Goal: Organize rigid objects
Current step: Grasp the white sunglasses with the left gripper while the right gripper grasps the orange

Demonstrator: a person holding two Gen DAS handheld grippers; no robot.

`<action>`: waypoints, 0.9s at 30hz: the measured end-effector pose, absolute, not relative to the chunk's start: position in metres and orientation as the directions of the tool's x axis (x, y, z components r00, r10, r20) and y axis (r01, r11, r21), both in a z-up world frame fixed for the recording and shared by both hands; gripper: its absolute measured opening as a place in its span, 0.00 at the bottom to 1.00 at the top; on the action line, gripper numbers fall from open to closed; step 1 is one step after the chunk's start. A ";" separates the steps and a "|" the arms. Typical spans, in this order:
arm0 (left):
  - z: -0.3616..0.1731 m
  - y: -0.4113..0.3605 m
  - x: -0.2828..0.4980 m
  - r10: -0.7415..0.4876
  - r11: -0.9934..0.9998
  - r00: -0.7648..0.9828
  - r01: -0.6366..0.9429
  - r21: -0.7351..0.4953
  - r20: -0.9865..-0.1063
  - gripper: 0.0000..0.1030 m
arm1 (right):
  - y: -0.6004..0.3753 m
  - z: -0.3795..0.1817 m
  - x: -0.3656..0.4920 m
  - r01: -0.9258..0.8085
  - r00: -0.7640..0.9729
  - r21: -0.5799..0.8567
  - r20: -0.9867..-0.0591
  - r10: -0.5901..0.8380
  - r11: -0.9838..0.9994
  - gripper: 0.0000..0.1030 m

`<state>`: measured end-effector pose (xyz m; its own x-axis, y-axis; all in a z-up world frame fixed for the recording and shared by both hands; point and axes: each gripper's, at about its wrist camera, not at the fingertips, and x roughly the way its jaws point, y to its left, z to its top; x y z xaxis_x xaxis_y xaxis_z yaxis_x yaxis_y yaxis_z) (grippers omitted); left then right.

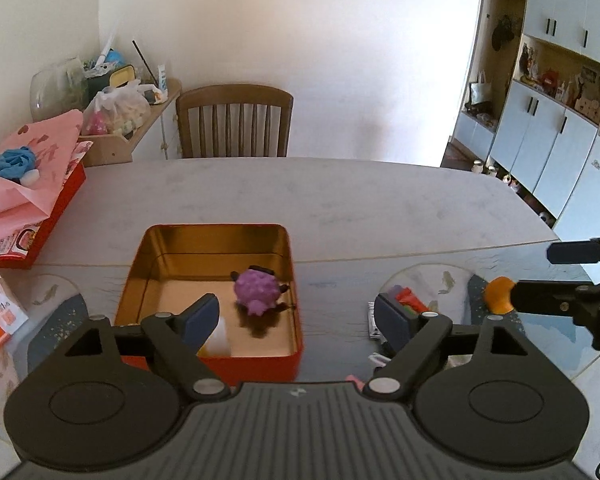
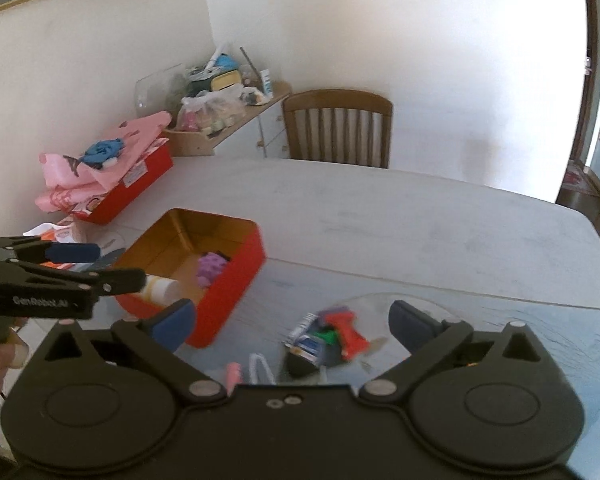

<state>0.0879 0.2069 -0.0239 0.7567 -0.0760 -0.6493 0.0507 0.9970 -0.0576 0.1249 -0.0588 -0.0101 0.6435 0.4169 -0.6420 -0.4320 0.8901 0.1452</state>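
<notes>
I work at a long pale grey table [image 1: 300,196] in a white-walled room, with one brown slatted wooden chair [image 1: 234,122] pushed in at its far side and pale blue cupboards [image 1: 548,148] along the right wall. A cluttered wooden side shelf [image 1: 140,128] stands in the far left corner.

Two red containers sit on the table. The open red metal tin with a gold inside [image 1: 210,292] lies before my left gripper [image 1: 300,316]; it holds two things, a knobbly purple toy figure [image 1: 258,292] and a white cylindrical bottle [image 2: 162,288] lying on its side. The red box at the left edge [image 2: 128,196] is piled with pink paper and a blue bundle [image 2: 102,152].

Right of the tin, on a clear glass mat [image 2: 380,308], lies a small heap of toys [image 2: 328,340], blurred, red and green among them; I cannot count them.

My left gripper stands wide apart, nothing between its blue pads. My right gripper [image 2: 294,326] is spread fully and empty above the heap. An orange piece [image 1: 498,294] shows beside its finger.
</notes>
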 end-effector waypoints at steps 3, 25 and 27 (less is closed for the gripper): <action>-0.027 0.198 0.087 -0.071 0.997 0.755 0.034 -0.069 -0.652 0.83 | -0.082 -0.014 0.123 -0.411 0.652 0.146 -0.642 0.403 0.900 1.00; -0.082 0.085 0.095 -0.082 0.997 0.631 0.049 -0.065 -0.771 0.83 | -0.180 -0.072 0.162 -0.368 0.605 0.127 -0.720 0.341 0.921 1.00; -0.088 0.080 0.098 -0.075 0.997 0.612 0.039 -0.065 -0.787 0.83 | -0.180 -0.077 0.166 -0.375 0.596 0.130 -0.724 0.346 0.918 1.00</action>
<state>0.0984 0.0798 -0.0882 0.6121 -0.0750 -0.7872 0.0386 0.9971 -0.0650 0.1659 -0.1804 -0.0766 0.5964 0.3458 -0.7244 -0.3748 0.9180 0.1296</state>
